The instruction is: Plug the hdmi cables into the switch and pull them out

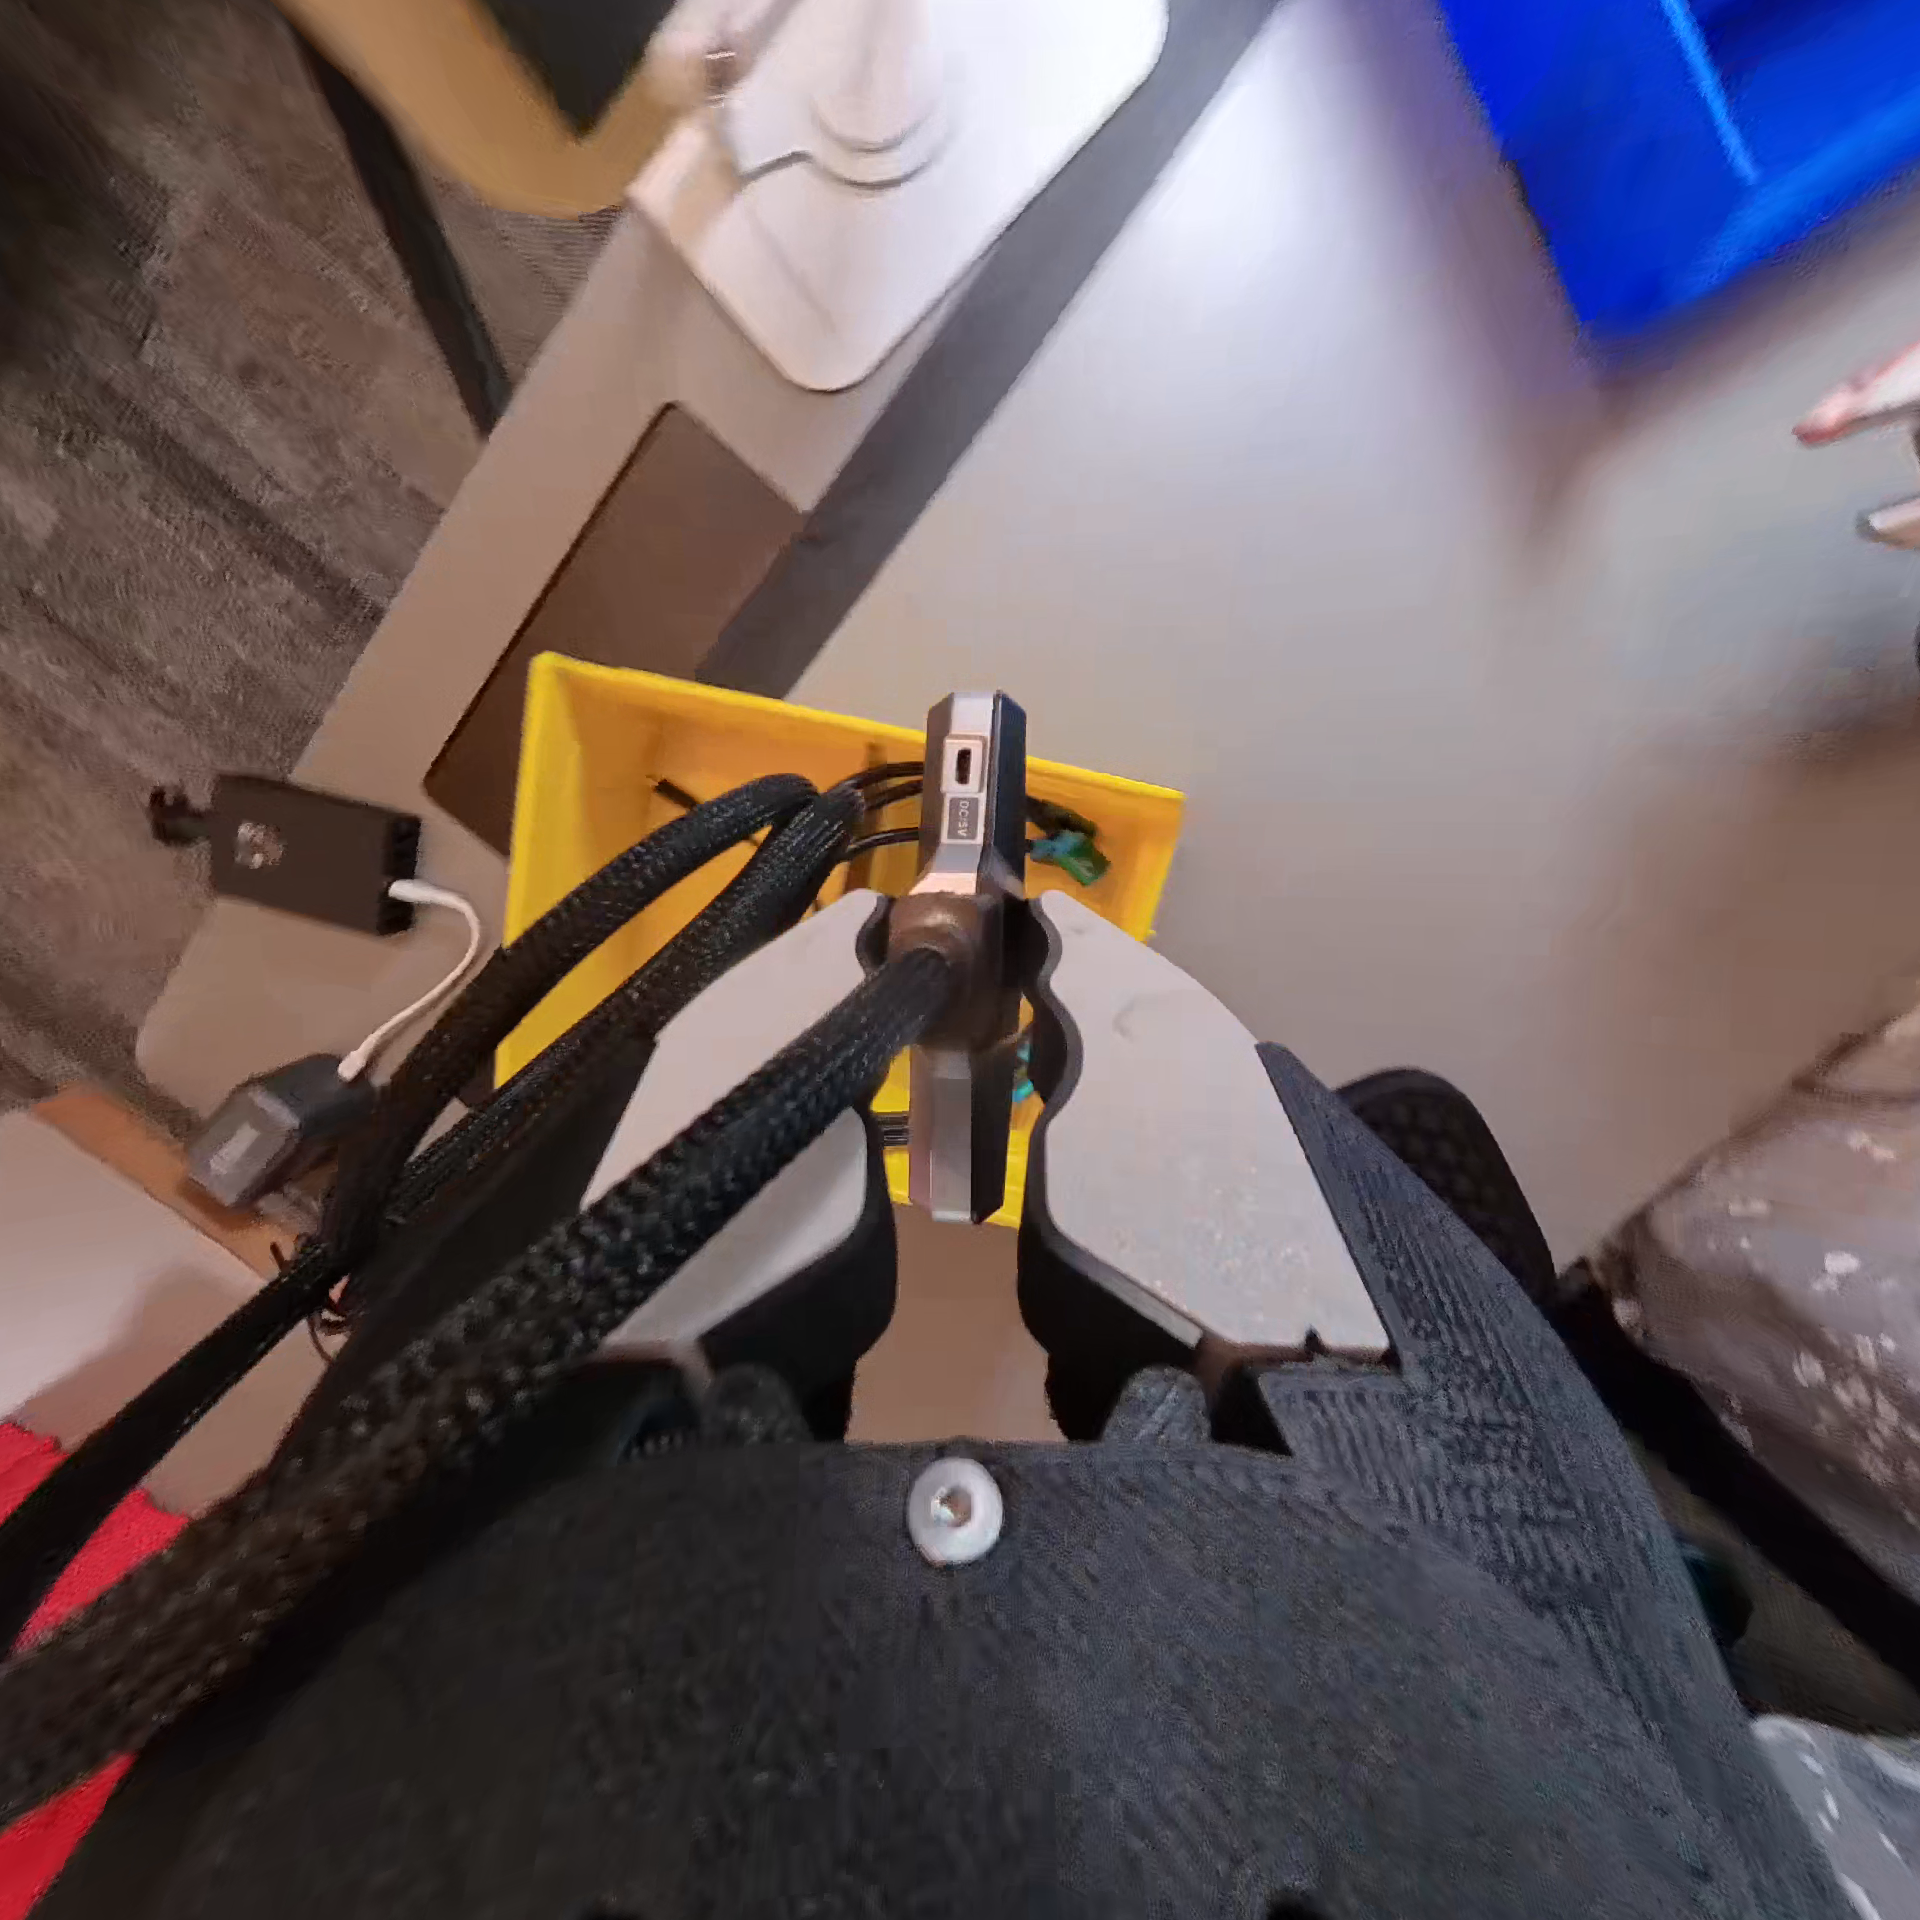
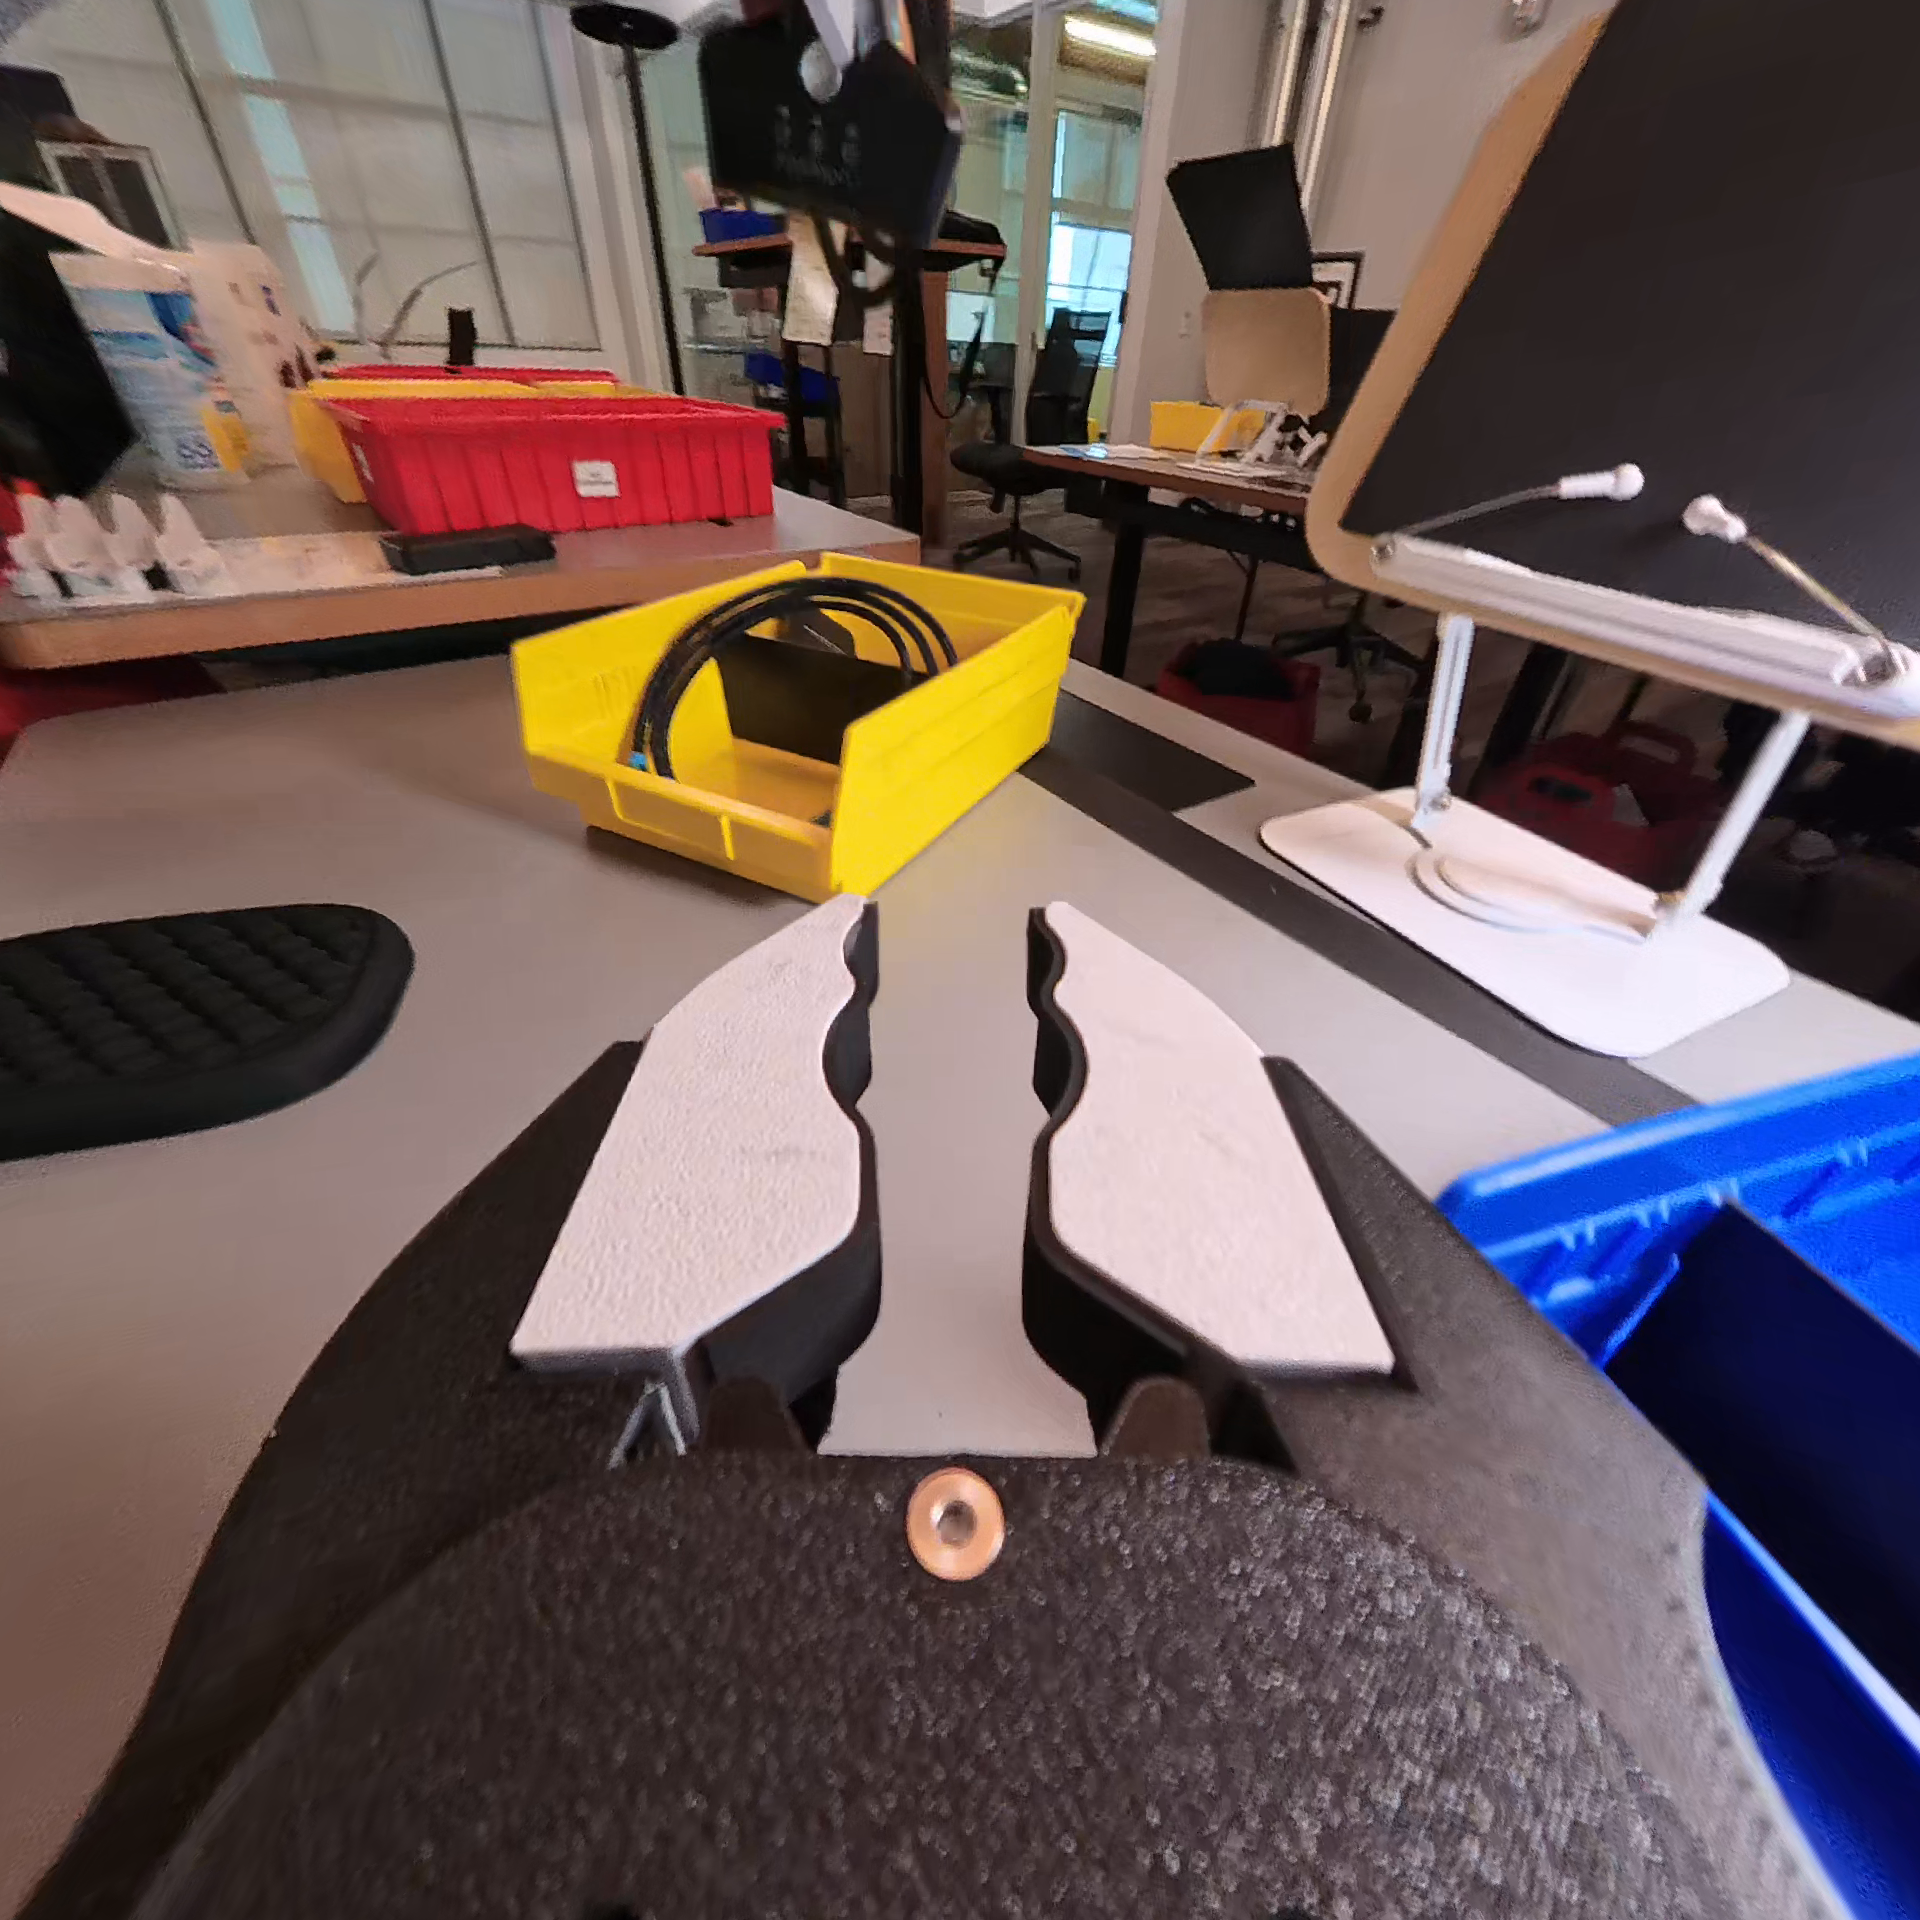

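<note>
In the left wrist view my left gripper (image 1: 956, 906) is shut on a slim grey metal HDMI switch (image 1: 971, 769) and holds it on edge above a yellow bin (image 1: 582, 748). A thick black braided HDMI cable (image 1: 727, 1122) is plugged into the switch's near side, right at the fingertips. Two more braided cables (image 1: 644, 894) loop in from the left toward its far side. In the right wrist view my right gripper (image 2: 951, 914) is open and empty, low over the grey table (image 2: 312, 810). The yellow bin (image 2: 935, 748) lies ahead of it and holds a coil of thin black cable (image 2: 675, 675).
A blue bin (image 2: 1714, 1299) sits close on the right, and a white stand (image 2: 1538, 935) carrying a dark board is at the far right. A black mesh pad (image 2: 177, 1008) lies at the left. Red and yellow bins (image 2: 540, 468) stand on a farther table. A black power box (image 1: 301, 852) hangs off the table edge.
</note>
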The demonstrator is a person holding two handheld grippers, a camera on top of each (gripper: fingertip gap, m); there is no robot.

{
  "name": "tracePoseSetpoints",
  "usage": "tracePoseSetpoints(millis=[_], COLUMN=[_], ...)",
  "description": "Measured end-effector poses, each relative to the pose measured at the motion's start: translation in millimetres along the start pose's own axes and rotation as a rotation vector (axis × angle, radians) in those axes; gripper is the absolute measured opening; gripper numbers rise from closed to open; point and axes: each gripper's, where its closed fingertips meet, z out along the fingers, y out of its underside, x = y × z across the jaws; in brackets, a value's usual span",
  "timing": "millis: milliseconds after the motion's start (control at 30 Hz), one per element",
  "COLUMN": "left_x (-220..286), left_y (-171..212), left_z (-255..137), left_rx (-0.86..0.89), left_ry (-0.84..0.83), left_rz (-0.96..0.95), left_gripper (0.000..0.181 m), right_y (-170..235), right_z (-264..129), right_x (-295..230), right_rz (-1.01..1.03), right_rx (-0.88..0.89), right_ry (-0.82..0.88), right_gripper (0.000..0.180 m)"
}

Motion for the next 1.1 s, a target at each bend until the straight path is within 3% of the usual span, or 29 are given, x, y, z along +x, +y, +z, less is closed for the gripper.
tracePoseSetpoints(millis=[267,500,733,900,1100], left_x=[156,255,283,288,300], left_y=[-28,-35,-35,-38,-50], left_z=[49,101,123,123,105], left_rx=[-0.135,-0.282,-0.414,-0.400,-0.220], left_ry=[0.158,0.256,0.275,0.339,0.480], left_rz=[0.355,0.597,0.664,0.641,0.590], left_gripper=[0.024,0.024,0.024,0.025,0.030], right_y=[-77,-48,-22,-18,-29], right_z=[1,7,3,4,-6], right_x=[-21,-33,-39,-45,-51], right_rz=[-0.168,-0.241,-0.129,-0.020,0.105], right_rx=[0.023,-0.123,-0.117,-0.054,0.030], right_ry=[-0.073,-0.164,-0.296,-0.396,-0.521], right_gripper=[0.029,0.035,0.032,0.026,0.023])
